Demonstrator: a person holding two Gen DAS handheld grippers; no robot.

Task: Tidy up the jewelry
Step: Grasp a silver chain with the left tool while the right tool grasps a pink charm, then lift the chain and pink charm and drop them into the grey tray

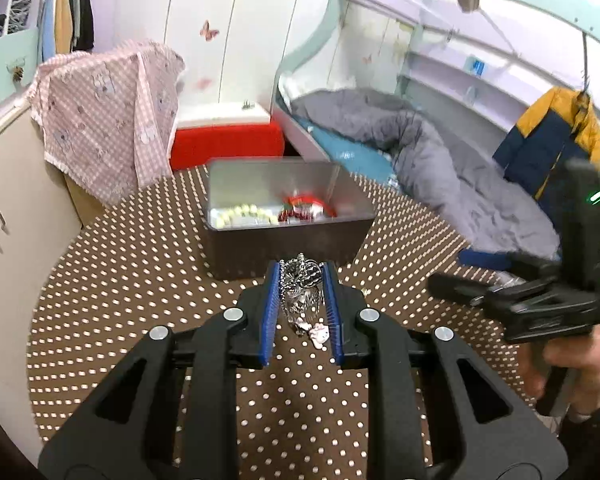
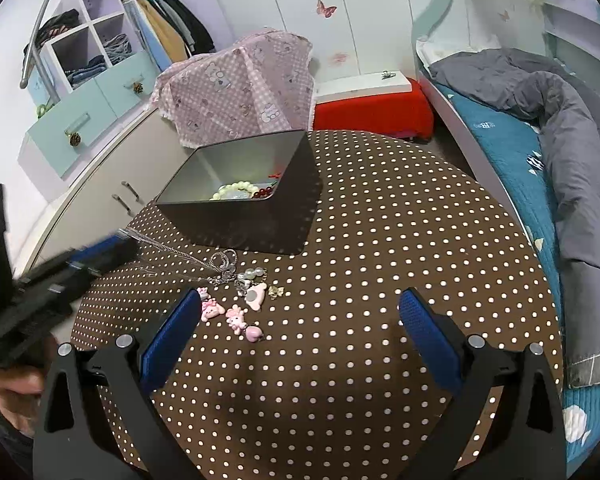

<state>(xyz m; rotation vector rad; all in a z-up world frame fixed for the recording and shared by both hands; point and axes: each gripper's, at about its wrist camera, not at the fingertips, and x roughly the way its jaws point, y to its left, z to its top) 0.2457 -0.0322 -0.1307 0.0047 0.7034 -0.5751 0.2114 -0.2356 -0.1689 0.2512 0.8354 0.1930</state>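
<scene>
Brown cloth with white polka dots covers the round worktop [image 2: 380, 240], which stands in a bedroom between a beige cabinet [image 2: 112, 184] at 9 o'clock and a bed with a grey quilt [image 2: 572, 128] at 3 o'clock; a pink checked cloth [image 2: 240, 96] and a red box [image 2: 376, 112] lie toward 12 o'clock. The left claw [image 1: 300, 276], pointing obliquely down, is pinching a silver chain [image 1: 300, 280] between its blue pads, with the chain's lower end trailing to the worktop. The right claw [image 2: 300, 312] is tilted down over the cloth with its two fingers [image 2: 424, 328] spread wide and nothing between them. One dark rectangular box [image 2: 260, 216] sits at 12 o'clock from the claws, holding one pale bead bracelet [image 2: 236, 192] and red beaded pieces [image 1: 304, 208]. Several small pink charms [image 2: 236, 316] and clear beads [image 2: 252, 274] lie loose just before the right claw; their exact number cannot be told.
</scene>
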